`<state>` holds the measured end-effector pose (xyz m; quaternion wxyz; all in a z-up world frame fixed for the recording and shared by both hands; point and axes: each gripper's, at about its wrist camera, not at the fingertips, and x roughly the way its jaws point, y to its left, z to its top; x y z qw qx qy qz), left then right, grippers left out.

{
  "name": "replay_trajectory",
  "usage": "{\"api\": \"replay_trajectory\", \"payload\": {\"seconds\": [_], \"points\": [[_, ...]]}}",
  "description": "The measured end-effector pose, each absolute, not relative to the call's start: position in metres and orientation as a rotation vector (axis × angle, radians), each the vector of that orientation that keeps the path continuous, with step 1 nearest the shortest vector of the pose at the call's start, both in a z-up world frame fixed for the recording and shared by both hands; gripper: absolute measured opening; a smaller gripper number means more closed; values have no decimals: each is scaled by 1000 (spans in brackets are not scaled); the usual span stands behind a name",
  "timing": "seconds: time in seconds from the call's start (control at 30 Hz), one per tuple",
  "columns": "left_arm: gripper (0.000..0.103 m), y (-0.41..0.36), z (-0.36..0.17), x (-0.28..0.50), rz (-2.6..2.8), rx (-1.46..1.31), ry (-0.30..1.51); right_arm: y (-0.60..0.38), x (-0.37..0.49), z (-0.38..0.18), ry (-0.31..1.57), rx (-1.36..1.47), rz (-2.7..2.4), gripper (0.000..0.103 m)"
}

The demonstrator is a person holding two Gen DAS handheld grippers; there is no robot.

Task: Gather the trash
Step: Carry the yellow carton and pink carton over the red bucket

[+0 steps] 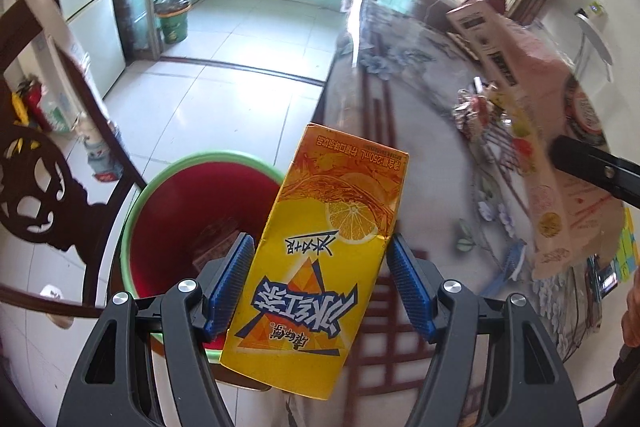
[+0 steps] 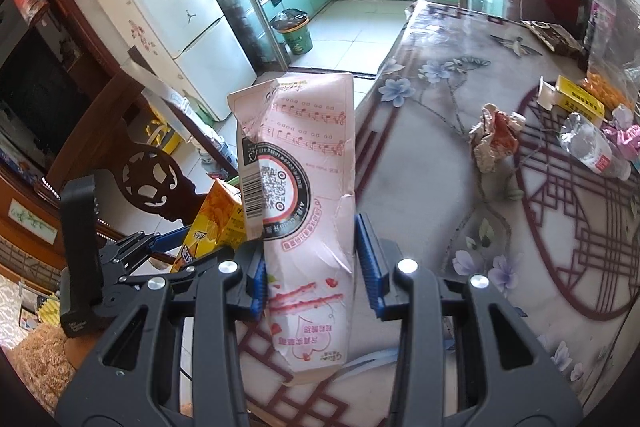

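My left gripper (image 1: 320,263) is shut on a yellow iced-tea carton (image 1: 320,251) and holds it over the table's left edge, beside the red bin with a green rim (image 1: 188,211) on the floor. My right gripper (image 2: 310,259) is shut on a crumpled pink carton (image 2: 304,163) and holds it upright above the table edge. The pink carton also shows in the left wrist view (image 1: 560,155), and the yellow carton in the right wrist view (image 2: 216,223). A crumpled wrapper (image 2: 496,139) and a squashed clear bottle (image 2: 592,147) lie on the table.
The table has a floral cover (image 2: 440,131). A yellow box (image 2: 576,95) and a plastic bag (image 2: 612,39) sit at its far right. A dark wooden chair (image 1: 40,179) stands left of the bin. A green bucket (image 2: 296,35) and a fridge (image 2: 176,23) stand further off.
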<state>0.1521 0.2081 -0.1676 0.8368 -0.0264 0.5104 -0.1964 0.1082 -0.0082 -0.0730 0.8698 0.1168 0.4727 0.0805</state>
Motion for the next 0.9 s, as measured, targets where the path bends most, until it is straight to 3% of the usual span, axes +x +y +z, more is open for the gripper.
{"api": "replay_trajectory", "payload": {"seconds": [0.47,0.9], "points": [[66,257,-221,168,-218,-74,1209,45,117,-98,1080,156,297,37],[66,286,-227,175,-137,-126,1240,87,139,-130,1174,140,407,38]]}}
